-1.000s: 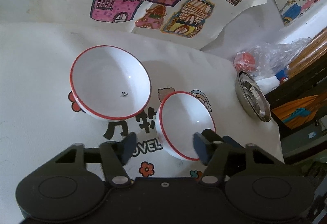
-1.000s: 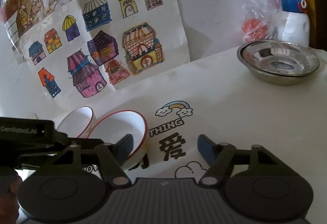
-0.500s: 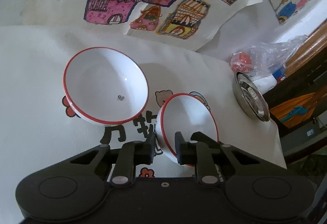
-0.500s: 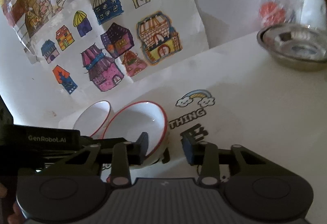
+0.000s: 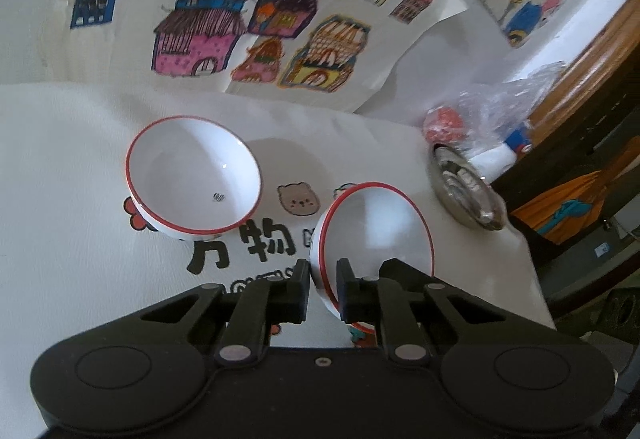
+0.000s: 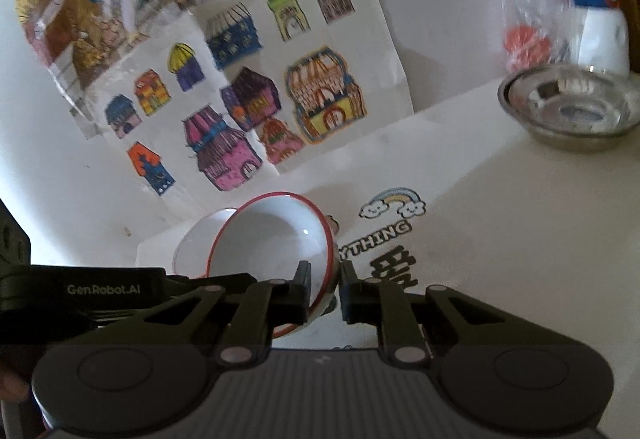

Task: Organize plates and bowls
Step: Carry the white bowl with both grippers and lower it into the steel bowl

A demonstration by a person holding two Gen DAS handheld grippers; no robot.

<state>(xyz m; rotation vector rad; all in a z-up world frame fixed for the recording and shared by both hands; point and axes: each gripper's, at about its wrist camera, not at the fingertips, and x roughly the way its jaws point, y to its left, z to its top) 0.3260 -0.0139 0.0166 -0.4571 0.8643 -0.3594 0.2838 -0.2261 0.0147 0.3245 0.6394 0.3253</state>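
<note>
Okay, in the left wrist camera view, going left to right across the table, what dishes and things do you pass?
Free-standing red-rimmed bowl → tilted red-rimmed bowl pinched at its rim by the left gripper → steel dish near the table edge, with a clear plastic bag just behind it.

**Colours I see on cam**

Both bowls white w/ thin red rim: near bowl (image 5: 376, 227), far bowl (image 5: 192, 175) w/ small dark mark inside. My left tongs (image 5: 323, 287) & right tongs (image 6: 324, 289) black. Desk (image 5: 60, 239) cover white w/ black characters, tan bear, rainbow (image 6: 394, 201). Dish (image 6: 568, 107) silver. House drawing (image 5: 224, 35) pink, purple, orange, blue.
</note>
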